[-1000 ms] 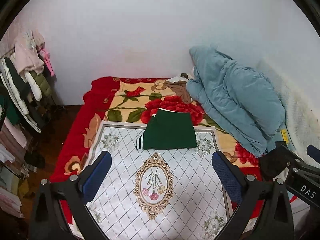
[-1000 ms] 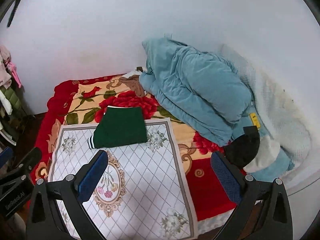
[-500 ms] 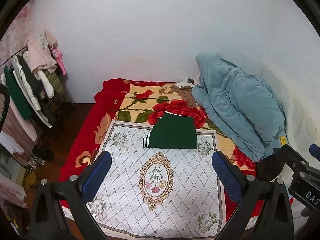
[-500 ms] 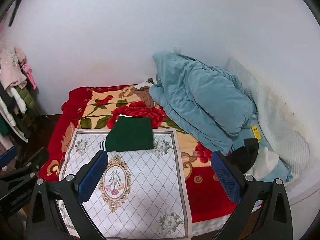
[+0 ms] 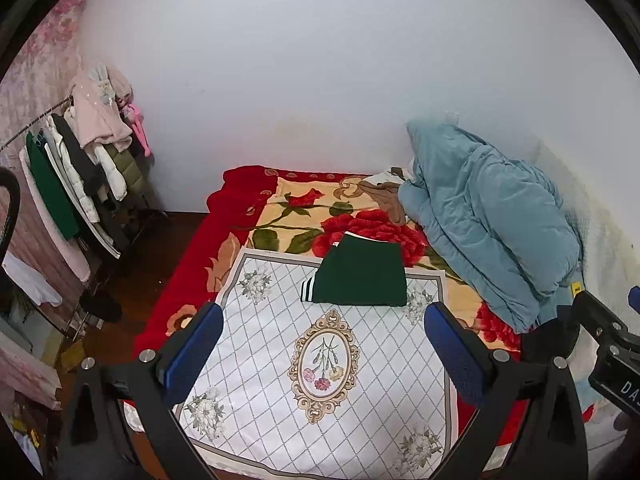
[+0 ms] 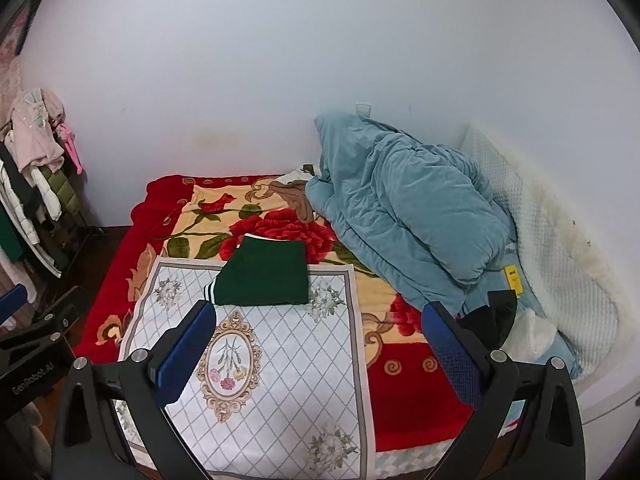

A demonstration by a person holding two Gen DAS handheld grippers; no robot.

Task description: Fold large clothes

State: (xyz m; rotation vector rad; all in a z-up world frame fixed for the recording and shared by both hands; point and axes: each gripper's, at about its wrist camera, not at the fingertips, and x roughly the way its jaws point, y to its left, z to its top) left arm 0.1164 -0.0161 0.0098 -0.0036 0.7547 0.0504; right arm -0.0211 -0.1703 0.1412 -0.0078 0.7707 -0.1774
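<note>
From my station, the largest item in view is the bed, covered by a red floral blanket point(image 5: 296, 216) that runs to the white wall. A bulky blue quilt point(image 5: 492, 224) is heaped along the blanket's right side, against the wall corner. A white diamond-pattern sheet point(image 5: 328, 368) with an oval flower emblem lies flat on the near half of the blanket. At far left, a clothes rack point(image 5: 80, 168) carries hanging garments above a dark floor.

The task item, a dark green garment point(image 5: 362, 276), is folded into a compact rectangle. It rests across the far edge of the white sheet, partly on the blanket, with a white-striped cuff showing at its left end.

A black cloth item point(image 6: 490, 316) lies beside a white one at the quilt's near end.

I read the left gripper point(image 5: 322, 348) as spread wide, holding nothing, above the sheet and short of the garment. The right gripper point(image 6: 320, 344) is likewise spread wide, holding nothing, and well apart from the garment.
</note>
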